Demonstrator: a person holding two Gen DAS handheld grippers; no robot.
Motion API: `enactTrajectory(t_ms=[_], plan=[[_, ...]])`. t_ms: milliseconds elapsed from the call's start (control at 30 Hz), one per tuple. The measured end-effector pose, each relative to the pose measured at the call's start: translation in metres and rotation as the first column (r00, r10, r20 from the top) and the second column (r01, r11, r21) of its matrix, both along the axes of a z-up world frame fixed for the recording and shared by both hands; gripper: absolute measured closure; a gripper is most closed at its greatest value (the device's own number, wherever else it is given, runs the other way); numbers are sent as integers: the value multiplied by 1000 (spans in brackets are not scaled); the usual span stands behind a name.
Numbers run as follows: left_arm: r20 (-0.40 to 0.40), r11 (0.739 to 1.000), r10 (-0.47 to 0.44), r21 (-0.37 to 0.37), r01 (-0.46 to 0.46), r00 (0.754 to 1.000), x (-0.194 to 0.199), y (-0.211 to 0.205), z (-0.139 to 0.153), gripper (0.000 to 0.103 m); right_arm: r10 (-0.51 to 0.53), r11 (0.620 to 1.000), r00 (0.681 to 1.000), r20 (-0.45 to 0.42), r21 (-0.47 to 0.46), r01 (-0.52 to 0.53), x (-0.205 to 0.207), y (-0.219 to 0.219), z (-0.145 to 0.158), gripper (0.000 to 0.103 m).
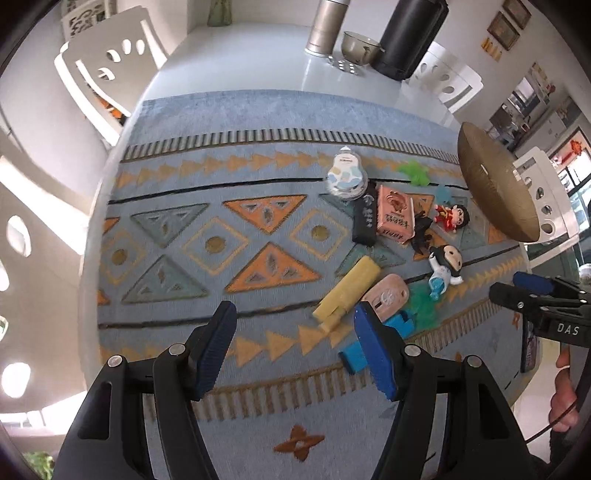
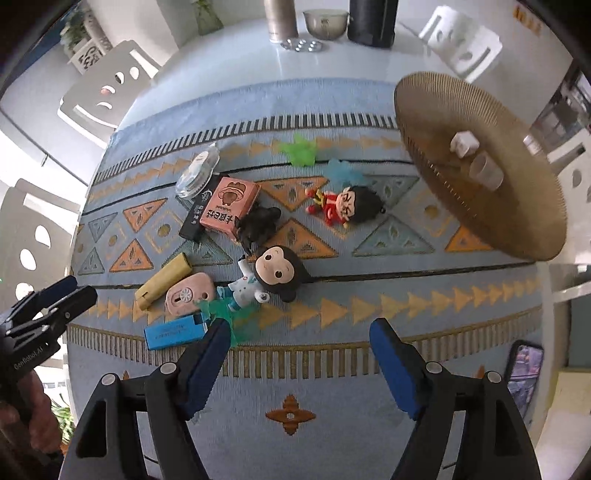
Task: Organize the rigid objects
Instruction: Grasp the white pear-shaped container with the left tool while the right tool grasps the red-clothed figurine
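Note:
Small objects lie clustered on a patterned blue mat (image 1: 221,177) (image 2: 369,325): a yellow block (image 1: 351,288) (image 2: 162,282), a pink oval piece (image 1: 386,297) (image 2: 188,295), a blue box (image 1: 356,356) (image 2: 173,332), a pink carton (image 1: 393,214) (image 2: 229,205), a black bar (image 1: 365,218) (image 2: 195,218), a big-headed white figurine (image 1: 445,264) (image 2: 273,275) and a red figurine (image 1: 450,216) (image 2: 347,206). My left gripper (image 1: 293,325) hangs open over bare mat left of the blue box. My right gripper (image 2: 301,332) stands open just below the white figurine, nothing between its fingers.
A woven round basket (image 2: 480,166) (image 1: 495,188) at the right holds two small pale pieces. A phone (image 2: 524,373) lies at the mat's right edge. A metal cylinder (image 1: 328,26), a bowl (image 1: 358,44) and a black cylinder (image 1: 410,37) stand at the back. White chairs surround the table.

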State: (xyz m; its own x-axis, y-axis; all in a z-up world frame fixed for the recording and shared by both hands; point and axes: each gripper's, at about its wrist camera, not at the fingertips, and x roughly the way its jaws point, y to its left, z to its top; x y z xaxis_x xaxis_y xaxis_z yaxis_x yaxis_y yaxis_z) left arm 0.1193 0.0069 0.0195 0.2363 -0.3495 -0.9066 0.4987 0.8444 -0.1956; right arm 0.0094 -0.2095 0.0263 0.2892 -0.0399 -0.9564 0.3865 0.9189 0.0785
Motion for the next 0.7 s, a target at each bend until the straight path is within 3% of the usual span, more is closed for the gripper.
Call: enactTrajectory(t_ms=[200, 367, 700], plan=[[-6, 997, -61, -50, 61, 998, 39, -34, -2, 39, -78, 996, 996, 34, 38, 77, 6, -20, -3, 29], [-76, 992, -82, -105, 74, 994, 88, -69, -17, 39, -208, 976, 972, 108, 91, 199, 15, -51, -7, 29], [-164, 990, -125, -81, 113, 978, 116, -110, -53, 39, -297, 951, 951, 81, 113, 287, 55, -87, -44, 29]])
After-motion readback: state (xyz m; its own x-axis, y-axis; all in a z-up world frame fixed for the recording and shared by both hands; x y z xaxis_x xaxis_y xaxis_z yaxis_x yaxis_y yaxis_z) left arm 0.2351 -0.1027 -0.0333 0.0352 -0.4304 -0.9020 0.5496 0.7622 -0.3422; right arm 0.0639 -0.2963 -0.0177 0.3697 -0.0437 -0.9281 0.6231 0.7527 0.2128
